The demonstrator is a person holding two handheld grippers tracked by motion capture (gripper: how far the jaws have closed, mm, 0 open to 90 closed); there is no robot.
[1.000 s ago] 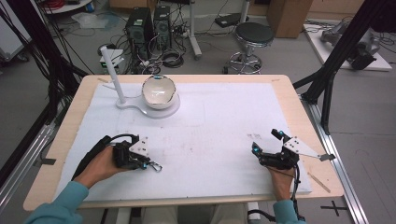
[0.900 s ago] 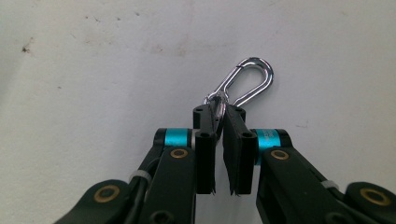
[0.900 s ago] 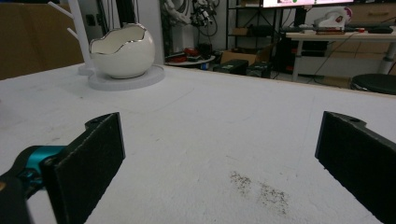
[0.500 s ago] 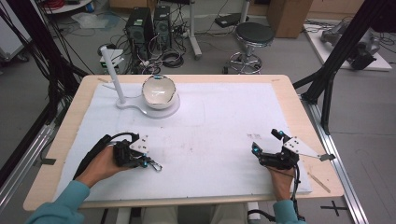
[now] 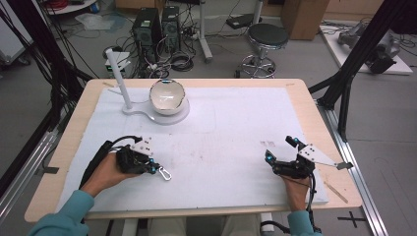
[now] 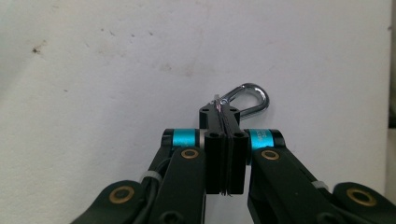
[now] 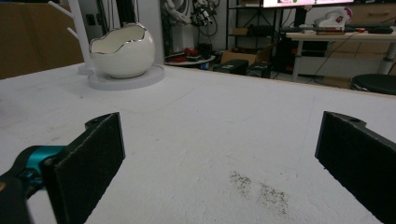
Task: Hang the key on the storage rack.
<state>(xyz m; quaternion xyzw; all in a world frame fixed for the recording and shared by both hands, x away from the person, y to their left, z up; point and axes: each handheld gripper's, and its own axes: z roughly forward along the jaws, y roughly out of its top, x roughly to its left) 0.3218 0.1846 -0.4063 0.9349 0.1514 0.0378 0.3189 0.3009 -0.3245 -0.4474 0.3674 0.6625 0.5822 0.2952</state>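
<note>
High view: against the earlier frames little has changed; the left gripper [image 5: 153,169] has crept slightly rightward over the white mat [image 5: 226,132], and the right gripper [image 5: 281,153] has kept its place near the right edge, jaws spread wide; the left jaws are pressed tight on a small silver carabiner [image 6: 247,99], its shiny pear-shaped loop jutting beyond the tips, low over the mat's front left.

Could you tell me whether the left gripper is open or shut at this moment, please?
Shut. The left gripper has its fingers pressed together on the silver carabiner, whose loop sticks out past the tips.
</note>
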